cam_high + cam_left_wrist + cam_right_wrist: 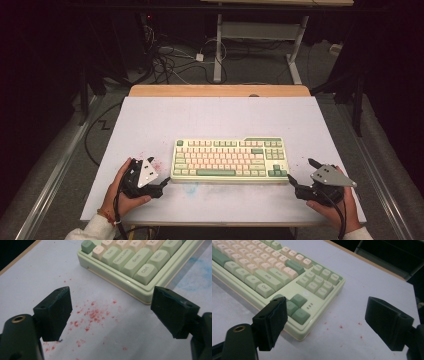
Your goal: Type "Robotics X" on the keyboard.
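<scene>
left gripper – jaws wide apart, nothing between them, no contact with the keyboard; it sits just beside the keyboard's left end. right gripper – jaws also spread wide and empty, near the keyboard's right end. the keyboard lies flat at the middle of the white table. the left gripper view adds red specks on the table and a blue smudge. the right gripper view gives the arrow keys close up, one jaw in front of that corner.
</scene>
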A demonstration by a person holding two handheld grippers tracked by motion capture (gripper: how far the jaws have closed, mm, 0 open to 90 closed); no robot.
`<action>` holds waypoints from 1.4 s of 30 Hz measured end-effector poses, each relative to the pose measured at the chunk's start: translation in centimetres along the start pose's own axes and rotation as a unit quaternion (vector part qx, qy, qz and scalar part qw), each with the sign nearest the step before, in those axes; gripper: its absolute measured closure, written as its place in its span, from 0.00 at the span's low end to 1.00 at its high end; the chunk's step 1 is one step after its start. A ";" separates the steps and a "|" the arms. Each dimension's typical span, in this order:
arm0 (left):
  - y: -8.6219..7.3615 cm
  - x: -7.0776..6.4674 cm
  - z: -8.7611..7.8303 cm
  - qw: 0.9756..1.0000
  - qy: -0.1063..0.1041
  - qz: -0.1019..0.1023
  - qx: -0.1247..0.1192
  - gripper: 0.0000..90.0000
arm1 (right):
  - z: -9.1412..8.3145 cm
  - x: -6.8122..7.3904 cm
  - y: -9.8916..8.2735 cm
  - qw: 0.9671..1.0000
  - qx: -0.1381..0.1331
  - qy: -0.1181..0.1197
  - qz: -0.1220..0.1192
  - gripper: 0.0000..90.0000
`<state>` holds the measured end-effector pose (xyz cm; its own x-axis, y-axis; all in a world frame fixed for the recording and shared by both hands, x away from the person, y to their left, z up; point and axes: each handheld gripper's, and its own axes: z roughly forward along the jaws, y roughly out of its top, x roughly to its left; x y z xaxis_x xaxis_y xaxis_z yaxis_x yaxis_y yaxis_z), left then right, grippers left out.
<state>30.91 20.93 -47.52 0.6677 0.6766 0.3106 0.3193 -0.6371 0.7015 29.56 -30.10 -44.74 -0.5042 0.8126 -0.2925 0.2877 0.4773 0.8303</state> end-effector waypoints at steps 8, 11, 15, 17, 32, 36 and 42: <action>-0.6 -0.3 0.0 1.000 -0.008 0.003 0.010 0.18 | 0.1 0.4 -0.6 1.000 0.013 -0.002 -0.003 0.19; -0.5 -0.4 -0.1 1.000 -0.011 0.006 0.011 0.18 | -0.1 0.4 -0.6 1.000 0.009 -0.003 -0.002 0.19; -0.6 -0.5 -0.3 1.000 -0.010 0.007 0.004 0.18 | -0.4 0.5 -0.6 1.000 0.008 -0.005 -0.005 0.19; -0.6 -0.5 -0.3 1.000 -0.011 0.005 0.001 0.18 | -0.6 0.7 -0.4 1.000 0.005 -0.007 -0.006 0.19; -0.7 -0.5 -0.4 1.000 -0.013 0.004 0.001 0.18 | -0.5 0.7 -0.2 1.000 0.002 -0.006 -0.008 0.19; -0.7 -0.4 -0.3 1.000 -0.013 0.004 0.001 0.18 | -0.5 0.8 -0.2 1.000 0.001 -0.005 -0.008 0.19; -0.6 -0.3 -0.2 1.000 -0.012 -0.001 0.001 0.18 | -0.3 0.9 -0.1 1.000 0.004 -0.001 -0.008 0.19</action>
<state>30.39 21.20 -47.89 0.6827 0.6689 0.2942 0.3219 -0.6368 0.7006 28.83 -29.55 -44.97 -0.5076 0.8052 -0.3065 0.2865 0.4932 0.8214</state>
